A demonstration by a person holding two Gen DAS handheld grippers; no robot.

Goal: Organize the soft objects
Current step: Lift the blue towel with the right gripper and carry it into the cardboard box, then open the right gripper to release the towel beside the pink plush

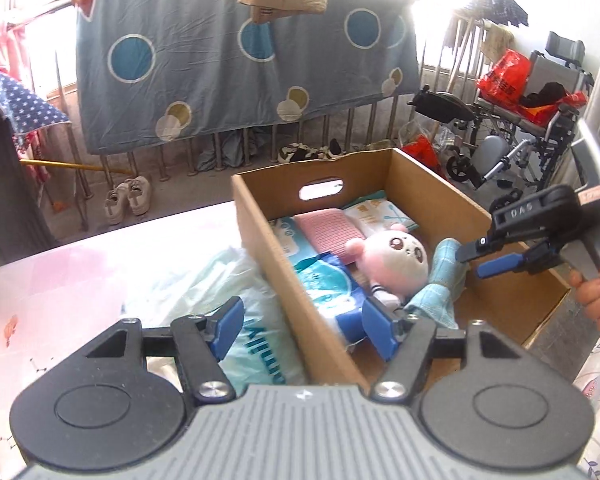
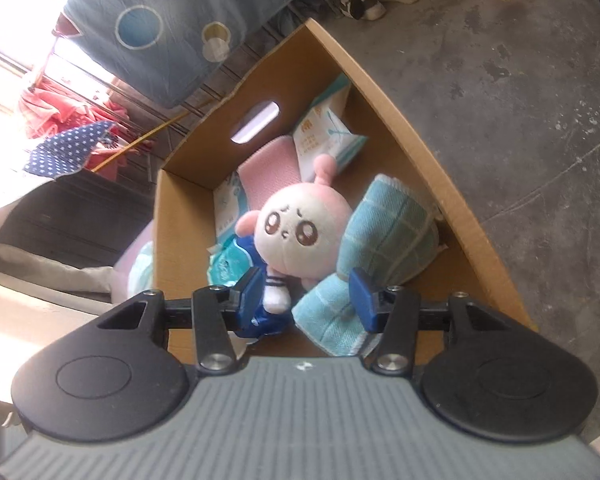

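A cardboard box stands on the table and holds a pink and white plush doll, a light blue checked towel, a pink cloth and tissue packs. My left gripper is open and empty, straddling the box's near wall. My right gripper is open over the box's right side, by the towel. In the right wrist view the right gripper hangs open above the doll and the towel inside the box.
A plastic-wrapped pack with blue lettering lies on the pink table left of the box. Behind are a railing with a hanging blue quilt, white shoes on the floor, and a wheelchair at right.
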